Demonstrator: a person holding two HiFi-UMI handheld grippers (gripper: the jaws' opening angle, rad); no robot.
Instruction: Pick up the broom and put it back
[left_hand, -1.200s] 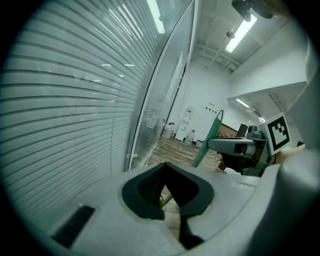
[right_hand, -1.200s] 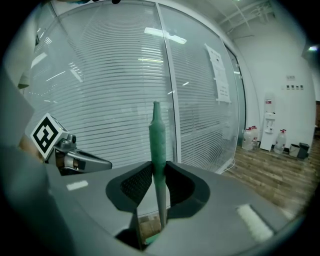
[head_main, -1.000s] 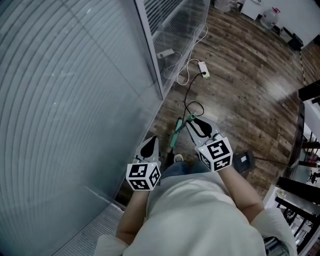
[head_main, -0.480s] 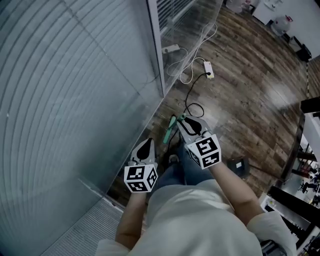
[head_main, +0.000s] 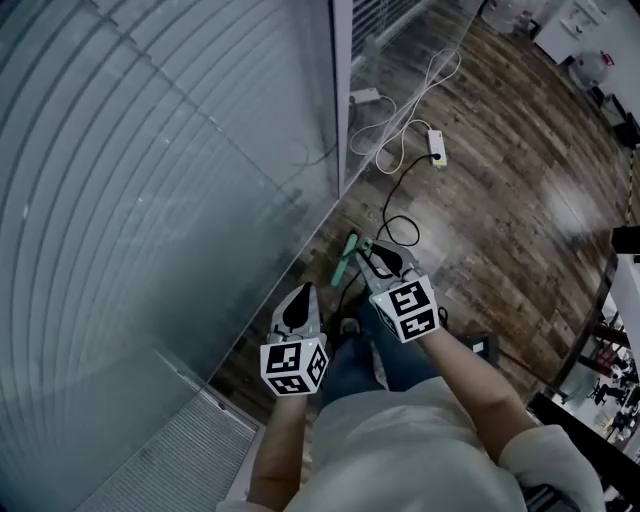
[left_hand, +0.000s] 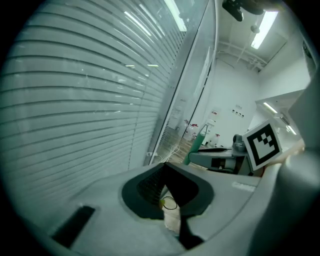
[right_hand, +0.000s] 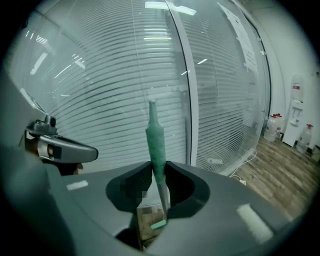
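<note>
Two grippers low beside the glass wall (head_main: 150, 200), one loaded.
I read my right gripper (right_hand: 157, 167) as clamped on the green broom handle (right_hand: 155, 140), which runs between the jaws and sticks out past the tips toward the glass. My left gripper (left_hand: 164, 167) sits just to its left, jaws together, nothing in them. Farther out on the wood floor (head_main: 500, 200), a white cable (head_main: 400, 150) and power strip (head_main: 436, 146) lie near the wall's foot.

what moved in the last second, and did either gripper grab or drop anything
The right gripper, clamped on the broom, swung left toward the glass wall and dipped; the left gripper sank a little. Nothing was grabbed or dropped: the right stays on the green handle, the left stays shut and empty.
</note>
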